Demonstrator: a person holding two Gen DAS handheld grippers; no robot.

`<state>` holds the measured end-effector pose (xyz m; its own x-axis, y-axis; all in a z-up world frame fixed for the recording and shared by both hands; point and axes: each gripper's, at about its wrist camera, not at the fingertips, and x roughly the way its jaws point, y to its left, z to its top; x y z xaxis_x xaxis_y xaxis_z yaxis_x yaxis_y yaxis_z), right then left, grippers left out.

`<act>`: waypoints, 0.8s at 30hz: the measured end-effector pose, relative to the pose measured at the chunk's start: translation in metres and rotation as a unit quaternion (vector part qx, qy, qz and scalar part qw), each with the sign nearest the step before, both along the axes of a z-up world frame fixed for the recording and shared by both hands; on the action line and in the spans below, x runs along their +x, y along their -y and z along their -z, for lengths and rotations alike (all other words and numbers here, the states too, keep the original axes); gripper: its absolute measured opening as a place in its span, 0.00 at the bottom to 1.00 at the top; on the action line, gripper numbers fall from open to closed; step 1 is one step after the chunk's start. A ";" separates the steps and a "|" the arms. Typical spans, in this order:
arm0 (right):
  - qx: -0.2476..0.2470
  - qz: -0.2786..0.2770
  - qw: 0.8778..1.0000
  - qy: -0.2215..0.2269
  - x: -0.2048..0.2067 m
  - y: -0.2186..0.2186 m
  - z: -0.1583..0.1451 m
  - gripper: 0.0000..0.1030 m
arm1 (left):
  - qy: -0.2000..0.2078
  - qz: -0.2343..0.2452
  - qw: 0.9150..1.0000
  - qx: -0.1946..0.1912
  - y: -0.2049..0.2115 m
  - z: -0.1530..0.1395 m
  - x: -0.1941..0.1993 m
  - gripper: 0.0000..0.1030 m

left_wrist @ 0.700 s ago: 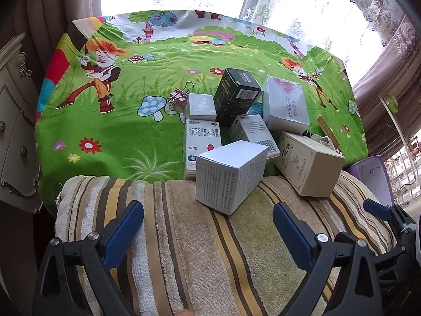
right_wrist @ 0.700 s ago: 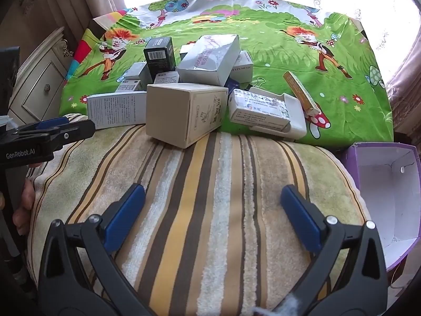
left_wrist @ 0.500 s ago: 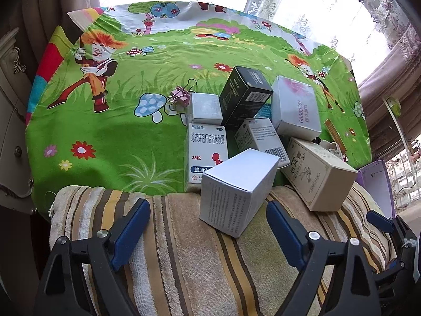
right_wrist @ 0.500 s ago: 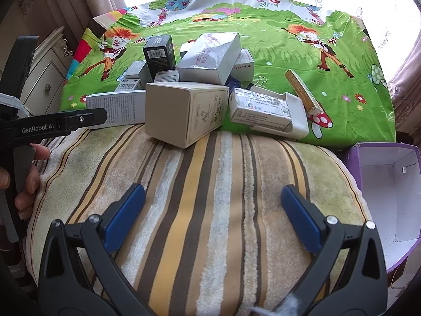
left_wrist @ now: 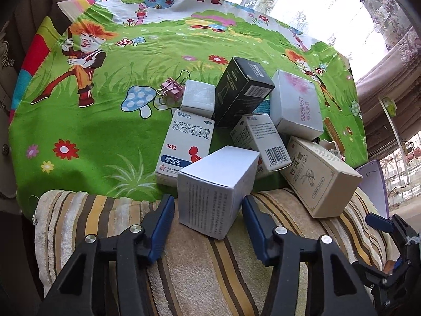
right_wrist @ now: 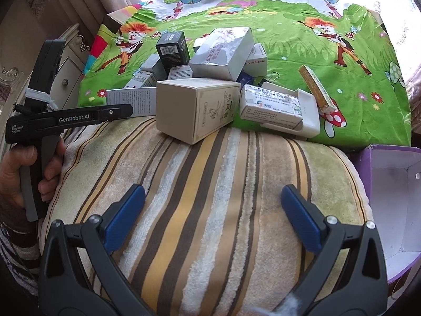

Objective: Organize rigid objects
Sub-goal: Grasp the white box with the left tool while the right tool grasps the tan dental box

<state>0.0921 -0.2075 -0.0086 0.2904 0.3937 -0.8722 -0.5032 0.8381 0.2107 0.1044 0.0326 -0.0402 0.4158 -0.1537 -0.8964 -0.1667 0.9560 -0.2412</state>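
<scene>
My left gripper sat with its blue pads spread on either side of the white box; a narrow gap showed at each pad, so it was released, not gripping. That box stood on the near edge of the striped towel, at the front of the pile. Just behind it lay the red-and-blue medicine carton, a barcode carton and a black box; the beige box leaned to its right. My right gripper hung wide apart over bare towel, holding nothing. Further right stood the purple bin, which I saw held no boxes. All rested on the green cartoon cloth.
</scene>
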 end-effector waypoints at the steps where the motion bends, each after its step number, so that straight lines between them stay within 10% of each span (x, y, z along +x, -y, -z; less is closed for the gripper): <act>1: -0.005 -0.008 1.000 -0.004 0.001 0.001 0.000 1.00 | 0.002 -0.001 1.000 -0.001 0.000 0.000 -0.001 0.51; 24: 0.078 0.128 0.988 -0.028 0.085 0.093 -0.011 1.00 | 0.064 -0.023 0.997 -0.029 -0.004 -0.014 -0.028 0.39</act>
